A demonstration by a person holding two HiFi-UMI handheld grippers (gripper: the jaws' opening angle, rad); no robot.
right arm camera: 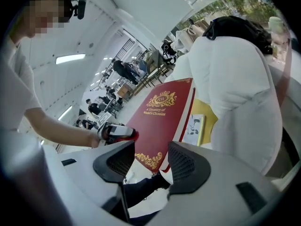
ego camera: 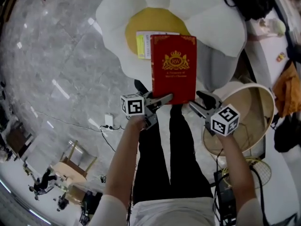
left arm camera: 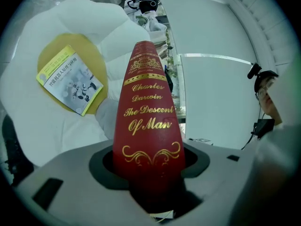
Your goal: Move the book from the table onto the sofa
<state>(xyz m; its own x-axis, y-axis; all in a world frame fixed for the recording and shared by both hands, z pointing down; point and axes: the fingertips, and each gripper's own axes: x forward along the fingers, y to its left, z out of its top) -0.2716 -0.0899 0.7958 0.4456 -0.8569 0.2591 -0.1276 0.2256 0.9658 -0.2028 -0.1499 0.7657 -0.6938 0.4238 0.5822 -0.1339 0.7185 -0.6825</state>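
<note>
A red hardback book (ego camera: 173,69) with gold print hangs over a white flower-shaped sofa (ego camera: 207,22) with a yellow middle. My left gripper (ego camera: 163,99) is shut on the book's near left corner. In the left gripper view the book's spine (left arm camera: 148,121) stands clamped between the jaws of that gripper (left arm camera: 150,173). My right gripper (ego camera: 200,100) is at the near right corner, open. In the right gripper view the book's cover (right arm camera: 162,121) reaches between that gripper's (right arm camera: 150,161) wide jaws, with a gap on each side. A small yellow-edged booklet (ego camera: 143,44) lies on the yellow middle.
A round pale-rimmed table (ego camera: 261,102) stands to the right, close to my right arm. A black bag (ego camera: 244,1) rests on the sofa's far right petal. Grey marble floor (ego camera: 56,55) spreads to the left, with a white power strip (ego camera: 108,120) and cable on it.
</note>
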